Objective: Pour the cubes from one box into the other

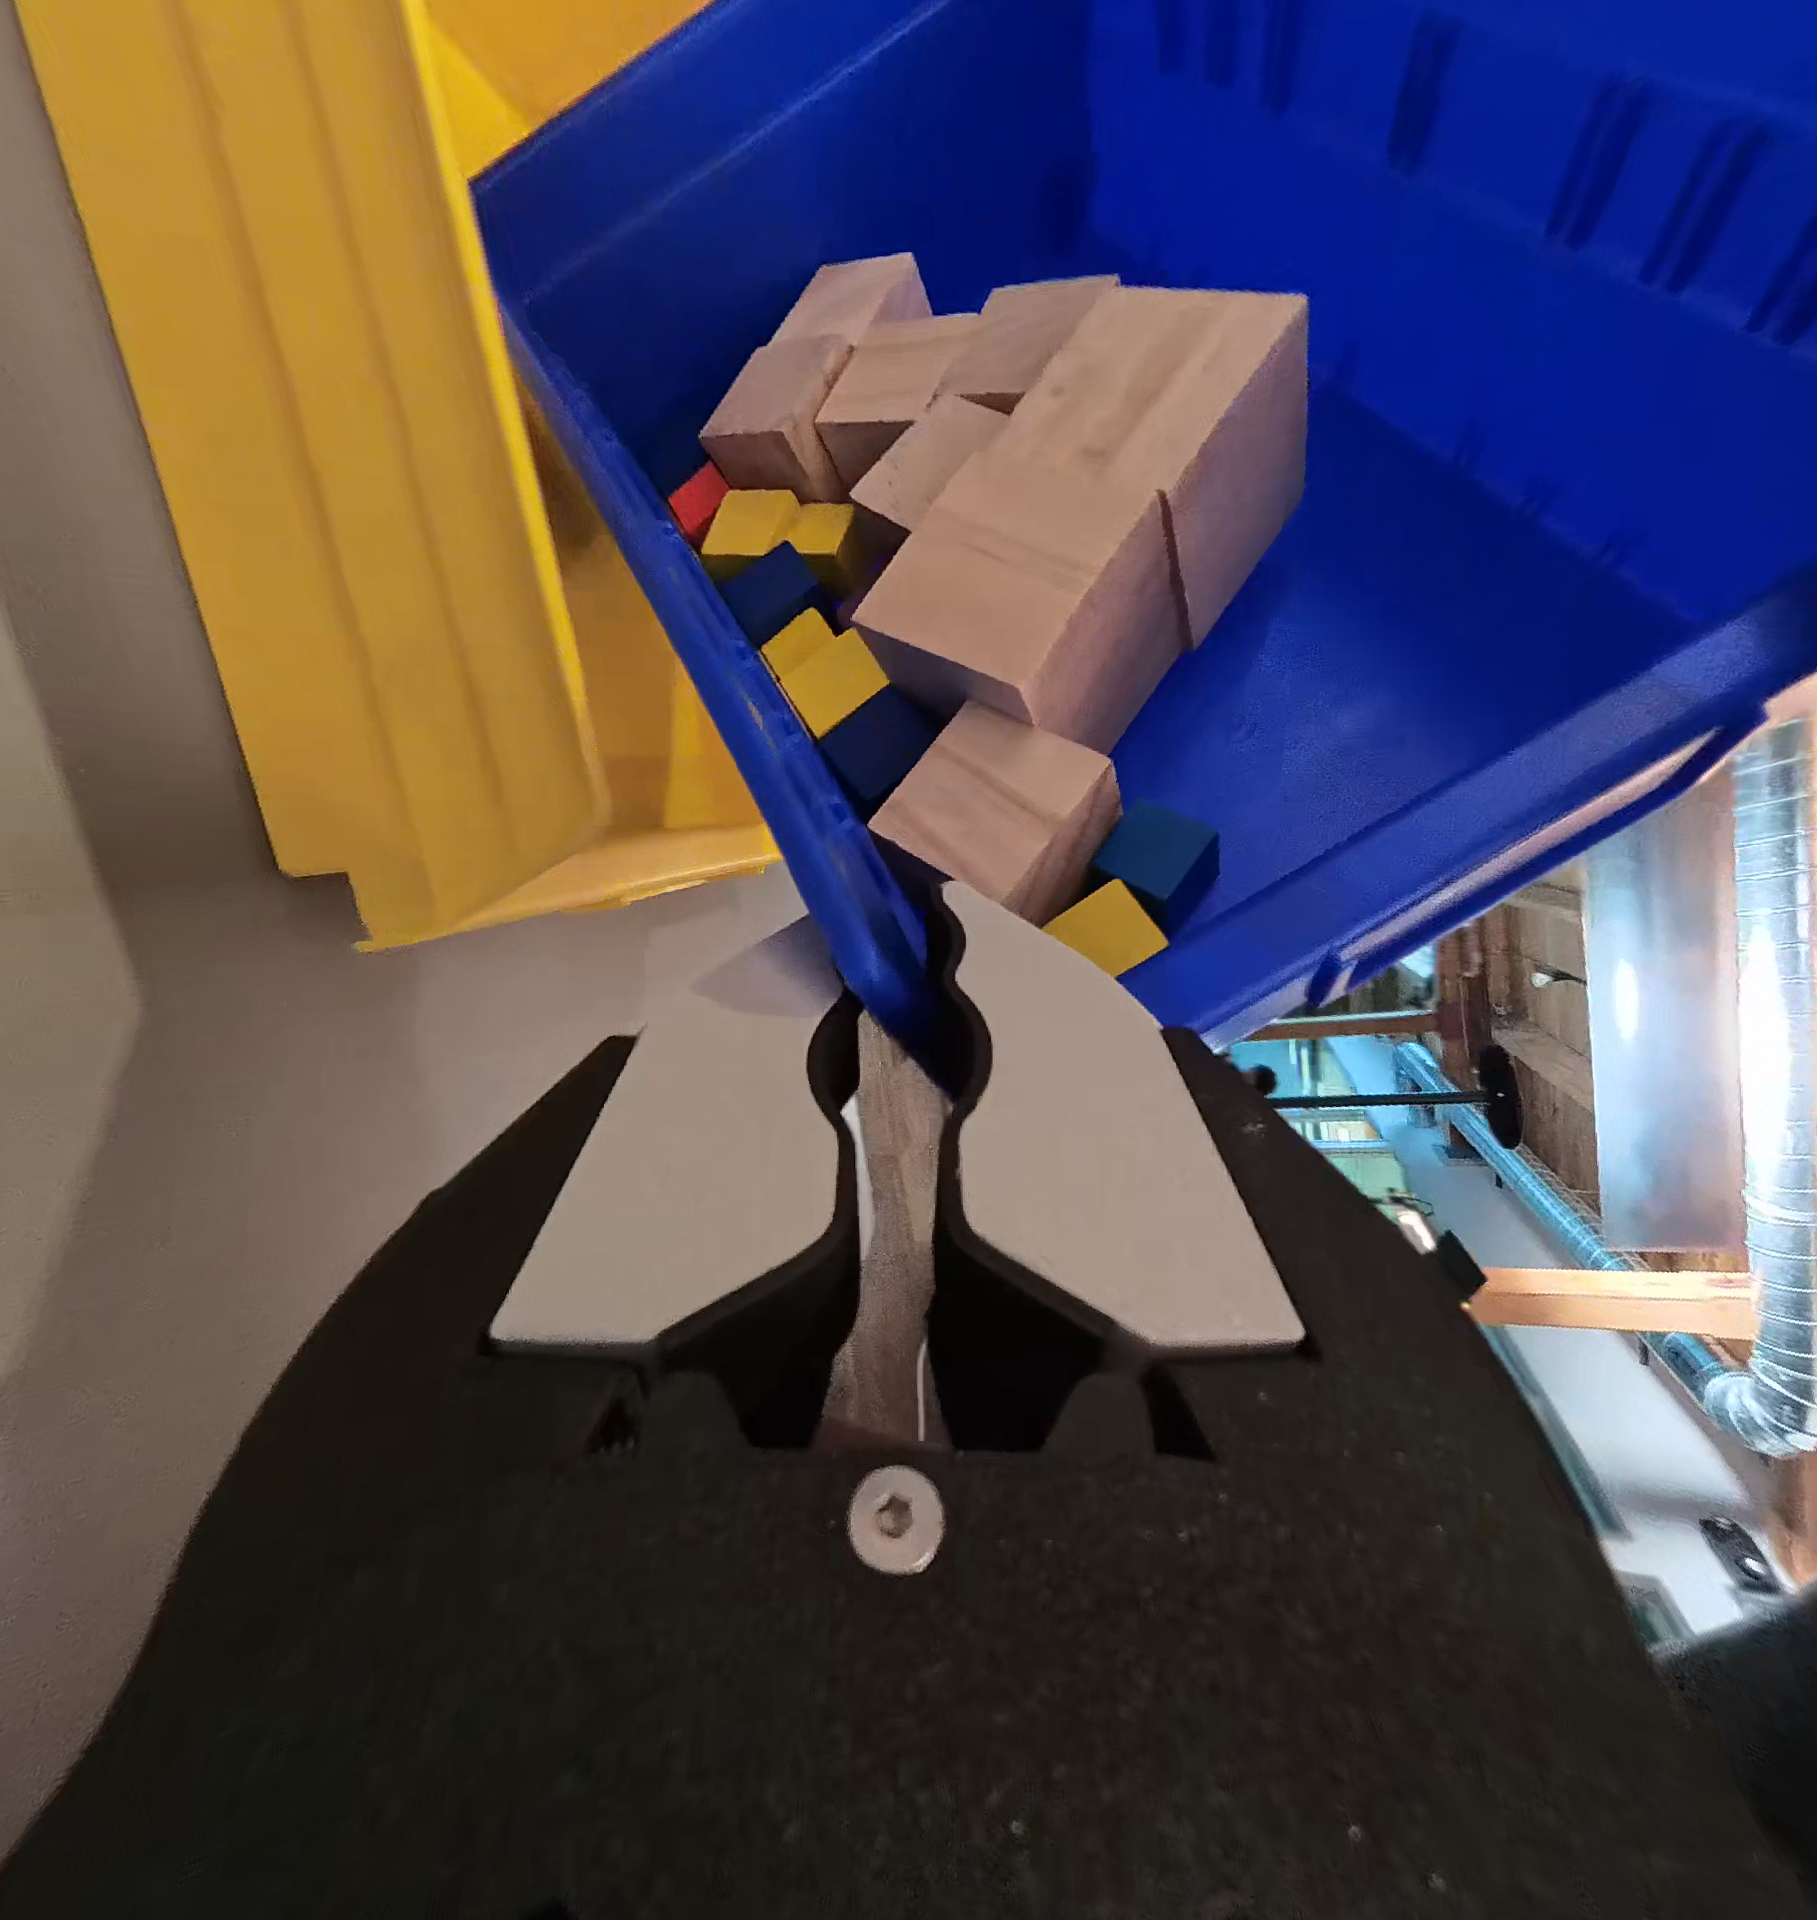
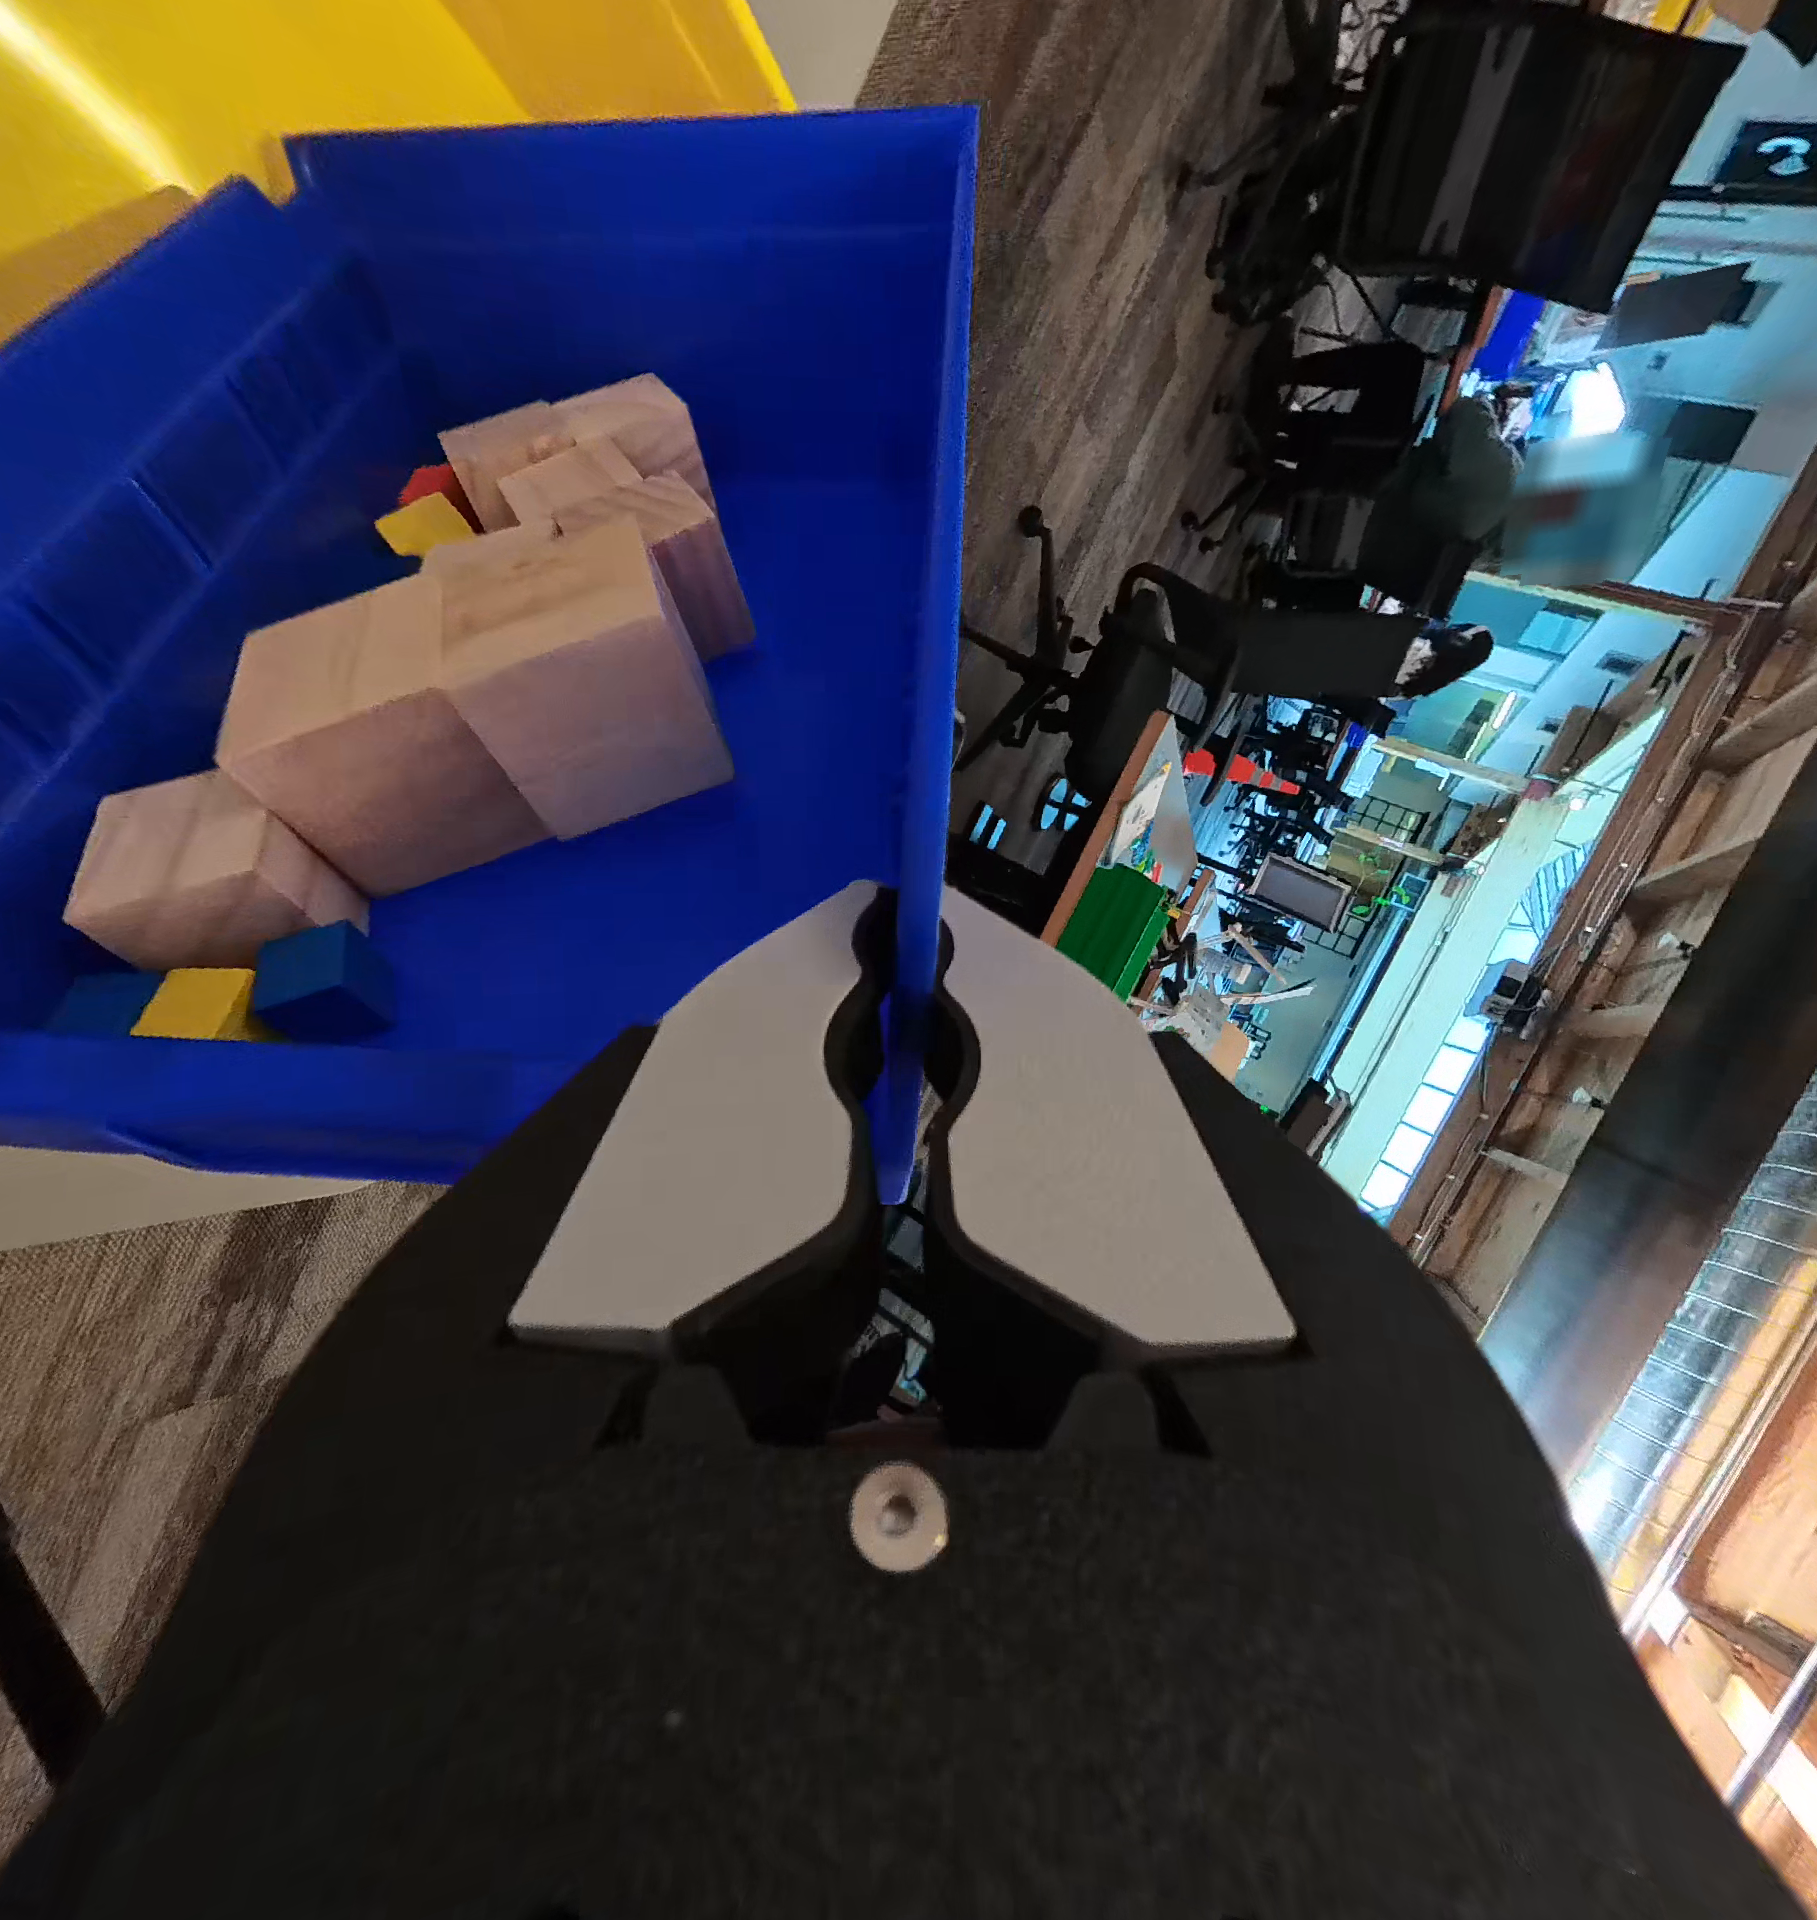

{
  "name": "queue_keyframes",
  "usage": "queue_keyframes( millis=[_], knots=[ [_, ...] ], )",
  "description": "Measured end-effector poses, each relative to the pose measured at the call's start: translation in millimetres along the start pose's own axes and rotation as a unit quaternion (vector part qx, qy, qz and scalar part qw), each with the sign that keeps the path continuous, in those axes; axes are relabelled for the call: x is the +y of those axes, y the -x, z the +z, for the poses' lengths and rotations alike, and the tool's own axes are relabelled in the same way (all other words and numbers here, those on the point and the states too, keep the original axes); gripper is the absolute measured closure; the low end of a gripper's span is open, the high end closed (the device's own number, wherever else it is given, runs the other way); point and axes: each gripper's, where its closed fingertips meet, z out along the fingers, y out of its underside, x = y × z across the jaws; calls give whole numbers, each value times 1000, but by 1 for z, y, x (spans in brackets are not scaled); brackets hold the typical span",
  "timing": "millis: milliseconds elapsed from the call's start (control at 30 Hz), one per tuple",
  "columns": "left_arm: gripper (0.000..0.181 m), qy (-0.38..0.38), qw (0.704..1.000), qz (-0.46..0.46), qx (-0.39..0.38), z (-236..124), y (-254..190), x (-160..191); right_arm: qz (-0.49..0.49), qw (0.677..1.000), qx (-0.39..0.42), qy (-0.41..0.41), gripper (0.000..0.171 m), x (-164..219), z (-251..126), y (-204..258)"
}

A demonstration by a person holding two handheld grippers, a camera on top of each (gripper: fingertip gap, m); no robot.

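Note:
A blue box [image 1: 1506, 520] is lifted and tilted, with its cubes slid against its lower wall. Pale wooden cubes [image 1: 1070, 499] are piled over small yellow, dark blue and red cubes [image 1: 831, 665]. My left gripper [image 1: 909, 966] is shut on one side wall of the blue box. My right gripper [image 2: 909, 935] is shut on the opposite side wall of the blue box [image 2: 779, 312]; the wooden cubes [image 2: 488, 707] show there too. A yellow box [image 1: 364, 520] sits on the table beside and below the blue box, and also shows in the right wrist view [image 2: 260, 73].
The pale table top [image 1: 104, 1143] lies under the yellow box. Its front edge [image 2: 104, 1205] shows below the blue box, with carpet floor [image 2: 156, 1403] beyond. Office chairs [image 2: 1195, 665] and desks stand farther off in the room.

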Motion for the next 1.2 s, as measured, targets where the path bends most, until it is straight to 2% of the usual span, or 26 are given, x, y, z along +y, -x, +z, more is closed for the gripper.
queue_keyframes(
  millis=[133, 333, 500, 667, 833, 900, 1033, 1200],
  knots=[
    [172, 21, 999, 22, -22, -4, 6, -18, 17, 999, -46, 10, 168, -3, 15, -1],
    [170, 96, 993, 59, -31, -13, 0, -56, 38, 993, -103, 45, 167, -11, 23, -15],
    [168, 165, 985, 38, -11, -13, -15, -59, -4, 986, -128, 104, 168, -32, 29, -31],
    [169, 202, 979, 23, -10, -12, -17, -72, -50, 975, -133, 172, 168, -47, 30, -41],
    [169, 250, 968, 1, 17, -13, -15, -73, -113, 943, -169, 264, 166, -33, 24, -40],
    [169, 265, 964, -5, 36, -14, -19, -72, -116, 940, -161, 277, 166, -39, 27, -43],
    [167, 281, 958, -8, 59, -17, -20, -72, -147, 946, -131, 258, 166, -61, 30, -45],
    [169, 240, 969, -24, 49, -15, 0, -93, -163, 966, -122, 158, 163, -78, 29, -39]
  ],
)
